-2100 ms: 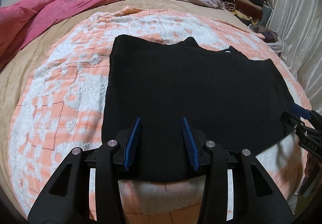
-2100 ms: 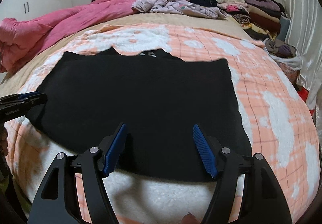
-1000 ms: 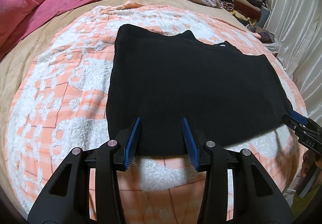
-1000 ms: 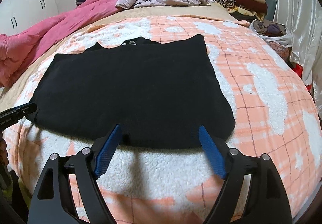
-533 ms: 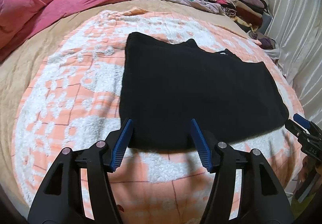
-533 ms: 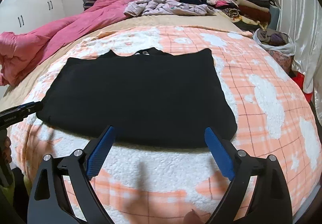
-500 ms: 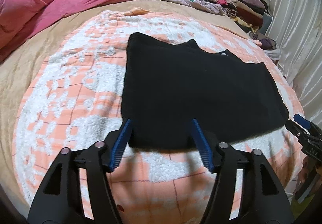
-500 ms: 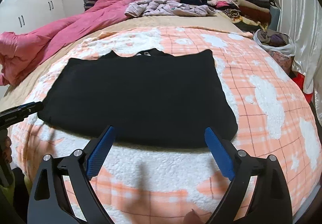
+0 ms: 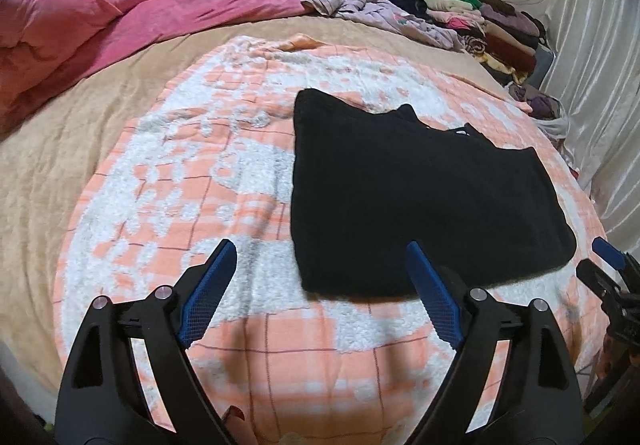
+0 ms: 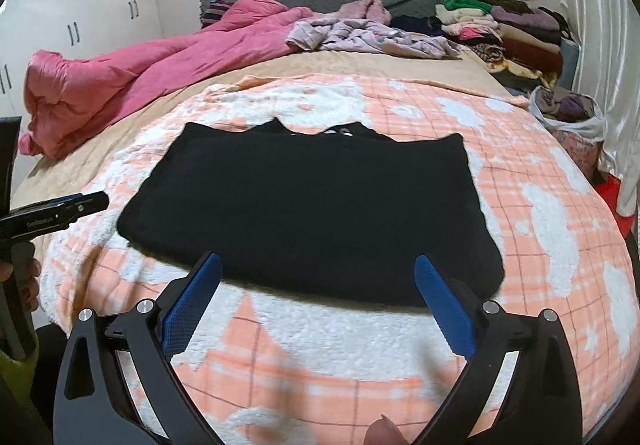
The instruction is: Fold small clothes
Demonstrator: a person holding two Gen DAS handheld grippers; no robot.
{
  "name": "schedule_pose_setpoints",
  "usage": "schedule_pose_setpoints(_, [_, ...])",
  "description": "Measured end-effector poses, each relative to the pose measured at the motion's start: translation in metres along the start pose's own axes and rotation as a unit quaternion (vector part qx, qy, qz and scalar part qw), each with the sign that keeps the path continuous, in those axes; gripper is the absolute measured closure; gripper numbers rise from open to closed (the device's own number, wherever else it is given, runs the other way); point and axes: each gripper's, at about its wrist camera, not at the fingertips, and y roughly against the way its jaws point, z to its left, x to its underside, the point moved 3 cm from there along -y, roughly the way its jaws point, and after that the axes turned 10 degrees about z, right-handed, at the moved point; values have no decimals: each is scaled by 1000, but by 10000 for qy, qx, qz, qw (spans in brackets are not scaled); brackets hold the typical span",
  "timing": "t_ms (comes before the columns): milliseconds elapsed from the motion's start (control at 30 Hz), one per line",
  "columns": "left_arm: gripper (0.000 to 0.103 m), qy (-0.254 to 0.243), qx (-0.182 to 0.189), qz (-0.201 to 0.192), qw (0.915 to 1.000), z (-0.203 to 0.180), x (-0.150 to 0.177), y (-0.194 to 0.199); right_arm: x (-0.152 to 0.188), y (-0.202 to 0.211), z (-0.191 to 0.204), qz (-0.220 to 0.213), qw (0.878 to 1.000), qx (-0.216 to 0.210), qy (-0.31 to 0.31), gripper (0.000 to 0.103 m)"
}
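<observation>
Folded black knit garment (image 10: 312, 205), a flat rectangle, lies on the fuzzy peach-and-white checked blanket (image 10: 540, 213). Left gripper (image 9: 320, 285) and right gripper (image 10: 316, 295) hover off its near edge; jaws just opened wide, nothing held.

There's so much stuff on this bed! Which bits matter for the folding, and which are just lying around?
Matters: black garment, left gripper, right gripper, both open.

Lying around: pink quilt, lilac clothes, folded stack, bag.
</observation>
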Motion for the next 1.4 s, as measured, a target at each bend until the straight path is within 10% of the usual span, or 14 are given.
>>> schedule_pose_setpoints(767, [10, 398, -222, 74, 9989, 44, -15, -9, -3, -42, 98, 237, 9928, -306, 1134, 5])
schedule_pose_setpoints(1400, [10, 170, -475, 298, 9983, 47, -56, -45, 0, -113, 146, 493, 9750, 271, 2151, 5])
